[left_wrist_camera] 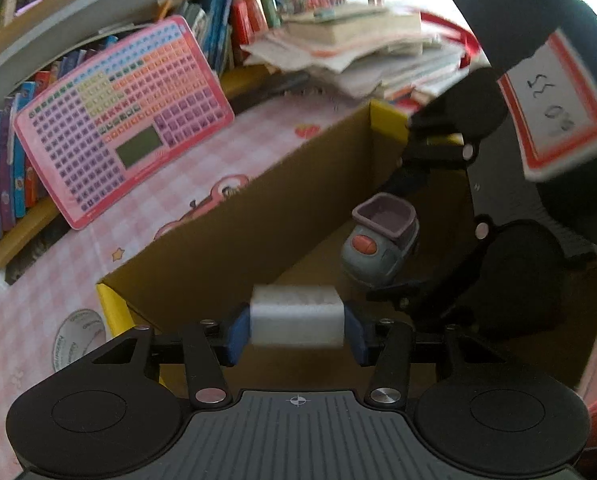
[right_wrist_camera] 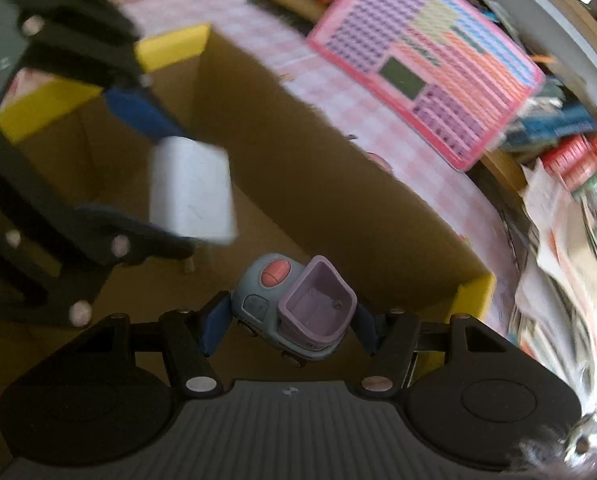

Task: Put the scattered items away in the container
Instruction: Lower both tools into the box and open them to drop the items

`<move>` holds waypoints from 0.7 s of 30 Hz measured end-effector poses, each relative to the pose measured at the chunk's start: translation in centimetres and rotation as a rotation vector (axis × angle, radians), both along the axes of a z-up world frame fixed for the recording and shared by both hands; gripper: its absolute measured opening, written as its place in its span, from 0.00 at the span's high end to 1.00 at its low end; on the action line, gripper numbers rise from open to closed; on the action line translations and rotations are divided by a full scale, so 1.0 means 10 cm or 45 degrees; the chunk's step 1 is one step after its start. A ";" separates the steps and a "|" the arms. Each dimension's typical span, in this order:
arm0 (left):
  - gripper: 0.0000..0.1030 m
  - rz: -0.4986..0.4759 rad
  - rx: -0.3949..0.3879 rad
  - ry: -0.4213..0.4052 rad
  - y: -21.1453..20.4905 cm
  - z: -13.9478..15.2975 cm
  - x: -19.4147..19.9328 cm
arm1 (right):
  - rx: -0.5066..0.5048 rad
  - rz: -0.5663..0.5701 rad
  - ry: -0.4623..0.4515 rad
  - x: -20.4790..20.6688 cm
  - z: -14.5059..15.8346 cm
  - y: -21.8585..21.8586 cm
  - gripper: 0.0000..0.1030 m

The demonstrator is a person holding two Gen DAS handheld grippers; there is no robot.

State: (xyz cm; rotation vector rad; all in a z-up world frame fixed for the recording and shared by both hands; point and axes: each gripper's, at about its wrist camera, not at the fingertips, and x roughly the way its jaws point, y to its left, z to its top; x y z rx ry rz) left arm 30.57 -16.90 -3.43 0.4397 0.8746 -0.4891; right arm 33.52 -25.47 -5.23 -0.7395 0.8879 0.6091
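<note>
Jaws of left gripper clamped on white foam block; right gripper clamped on toy truck. Both held over open cardboard box on desk. Risk: grippers crowd close inside box, may collide on release; truck could roll.

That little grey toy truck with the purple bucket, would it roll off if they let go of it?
Probably a bit. The toy truck shows small wheels underneath, so it may roll on the cardboard box floor. It looks like hard, light plastic. The right gripper fingers sit against its rounded sides, which could slip.
</note>
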 end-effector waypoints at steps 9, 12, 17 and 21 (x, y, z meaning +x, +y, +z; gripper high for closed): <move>0.59 0.025 0.010 -0.014 -0.05 -0.04 0.00 | -0.060 0.095 0.064 -0.02 -0.09 0.11 0.40; 0.56 0.040 0.002 -0.009 -0.04 -0.05 -0.01 | -0.041 0.089 0.062 -0.01 -0.07 0.10 0.31; 0.44 0.073 -0.044 -0.036 0.02 0.00 -0.10 | 0.014 0.050 0.049 0.00 0.01 0.05 0.24; 0.33 0.093 -0.073 -0.099 0.07 0.16 -0.23 | 0.059 0.030 0.023 -0.07 0.14 -0.01 0.23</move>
